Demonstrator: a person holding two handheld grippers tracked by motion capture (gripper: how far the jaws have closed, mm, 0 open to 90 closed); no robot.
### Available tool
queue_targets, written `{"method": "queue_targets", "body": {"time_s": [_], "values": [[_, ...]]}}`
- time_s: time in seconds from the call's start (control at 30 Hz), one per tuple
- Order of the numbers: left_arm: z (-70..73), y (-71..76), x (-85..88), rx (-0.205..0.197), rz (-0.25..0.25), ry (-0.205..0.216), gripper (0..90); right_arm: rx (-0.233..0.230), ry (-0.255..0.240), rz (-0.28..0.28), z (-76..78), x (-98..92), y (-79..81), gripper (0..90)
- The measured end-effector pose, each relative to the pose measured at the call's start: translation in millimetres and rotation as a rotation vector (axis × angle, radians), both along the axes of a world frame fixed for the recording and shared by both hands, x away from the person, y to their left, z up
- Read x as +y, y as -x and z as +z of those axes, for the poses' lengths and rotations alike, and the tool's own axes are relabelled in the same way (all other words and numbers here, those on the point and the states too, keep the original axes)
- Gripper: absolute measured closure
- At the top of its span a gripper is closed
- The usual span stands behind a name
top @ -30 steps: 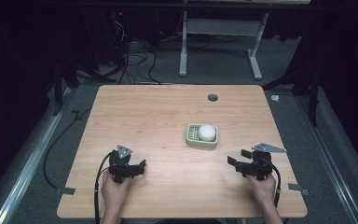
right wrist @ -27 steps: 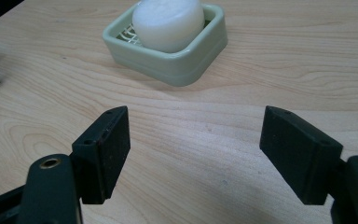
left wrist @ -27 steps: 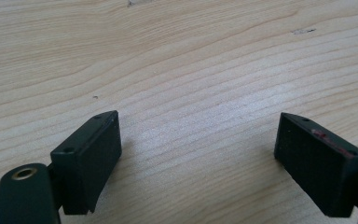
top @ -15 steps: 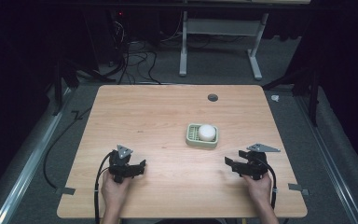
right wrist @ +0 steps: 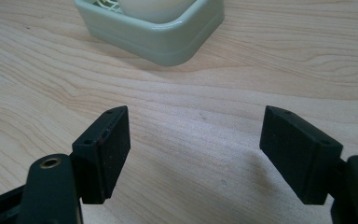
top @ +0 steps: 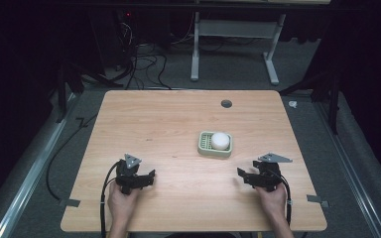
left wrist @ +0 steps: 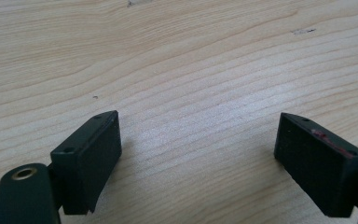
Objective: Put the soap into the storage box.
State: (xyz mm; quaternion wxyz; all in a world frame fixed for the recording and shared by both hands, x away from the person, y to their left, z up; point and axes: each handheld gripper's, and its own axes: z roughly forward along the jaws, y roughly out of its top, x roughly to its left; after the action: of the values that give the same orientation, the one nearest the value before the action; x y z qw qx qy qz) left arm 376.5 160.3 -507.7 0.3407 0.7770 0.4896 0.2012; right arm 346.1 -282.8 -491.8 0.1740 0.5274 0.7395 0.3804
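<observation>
Two black two-jaw grippers sit low over the pale wooden tabletop (top: pixel 178 124), and neither has taken hold of anything. The thing they are set up to work on is a white rounded bar of soap (top: pixel 220 140) resting inside a pale green plastic soap dish (top: pixel 206 148) with a slatted floor; that dish is the landmark for everything else.

The right gripper (top: pixel 243 173) lies just nearside and to the right of the dish, near it but apart, aimed toward it. In the right gripper view its jaws are spread wide with bare wood between them, and the dish's rounded corner (right wrist: pixel 168 42) stands just ahead, the soap (right wrist: pixel 154 9) peeking over the rim.

The left gripper (top: pixel 151 174) rests nearside and well to the left of the dish, held in the person's left hand (top: pixel 121 201). In the left gripper view its jaws are likewise released, splayed over plain wood grain.

By my reading, the work has barely begun: soap seated in the dish, nothing lifted, no contact made. What remains is the whole approach, closing on the soap or dish, and moving it.
</observation>
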Motion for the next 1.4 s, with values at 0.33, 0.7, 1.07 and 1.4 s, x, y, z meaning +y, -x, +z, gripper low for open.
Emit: {"method": "queue_targets", "body": {"time_s": [0.33,0.7,1.07,1.4], "values": [[0.0,0.0,0.0,0.000,0.000,0.000,15.2,0.004,0.024,-0.010,-4.7,2.2,-0.7,25.2],[0.0,0.0,0.0,0.000,0.000,0.000,15.2,0.014,0.064,-0.019,-9.3,4.7,-2.7,24.9],[0.0,0.1,0.0,0.000,0.000,0.000,15.2,-0.002,0.143,-0.015,-10.3,11.4,-3.8,23.9],[0.0,0.5,0.1,0.000,-0.002,0.000,15.2,-0.003,0.170,-0.008,-10.6,13.8,-3.5,22.8]]}}
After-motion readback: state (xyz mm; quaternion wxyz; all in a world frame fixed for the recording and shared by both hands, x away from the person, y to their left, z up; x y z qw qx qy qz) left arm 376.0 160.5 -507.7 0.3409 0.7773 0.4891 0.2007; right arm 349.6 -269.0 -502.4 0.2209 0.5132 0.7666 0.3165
